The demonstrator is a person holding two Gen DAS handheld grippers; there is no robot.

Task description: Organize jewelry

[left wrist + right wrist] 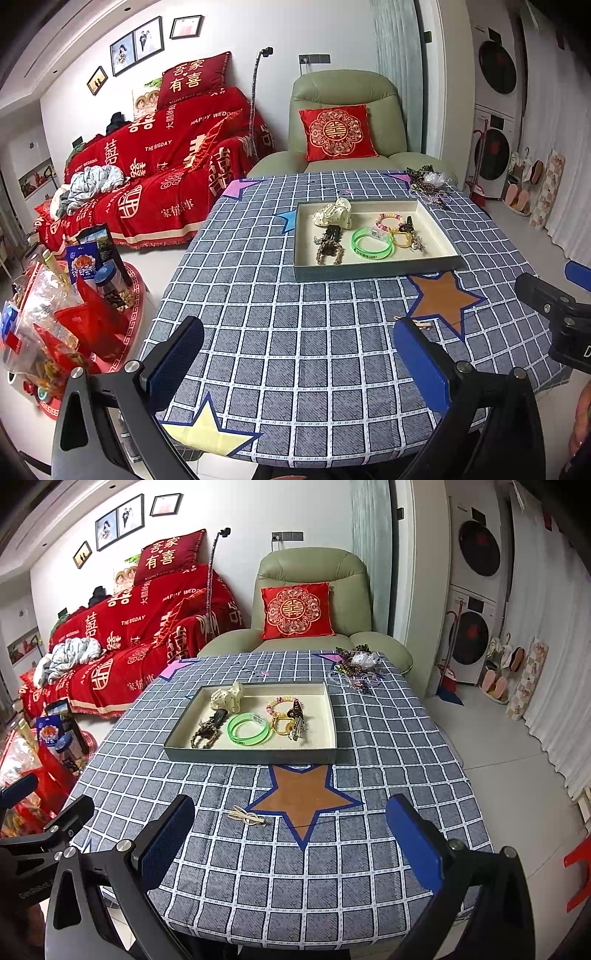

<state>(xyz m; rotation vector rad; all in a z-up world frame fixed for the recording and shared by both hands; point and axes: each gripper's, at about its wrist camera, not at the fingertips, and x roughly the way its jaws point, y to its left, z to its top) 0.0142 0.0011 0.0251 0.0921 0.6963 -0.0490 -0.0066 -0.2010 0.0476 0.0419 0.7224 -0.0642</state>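
Note:
A shallow cream tray (439,230) (325,716) sits mid-table holding a cream hair claw (334,216) (229,698), a braided bracelet (328,251) (203,734), a green wristband (371,243) (247,731), a pink bead bracelet (389,221) (279,703) and yellow rings with clips (404,236) (290,723). A loose jewelry pile (428,184) (356,668) lies at the far right corner. A small beige hair clip (247,816) (419,325) lies by the brown star. My left gripper (299,362) and right gripper (291,838) are open and empty above the near table edge.
The table wears a blue checked cloth (295,332) with coloured stars. A green armchair (343,122) stands behind it, a red-covered sofa (155,166) to the left, a snack-laden side table (74,306) at near left, and washing machines (476,602) at right.

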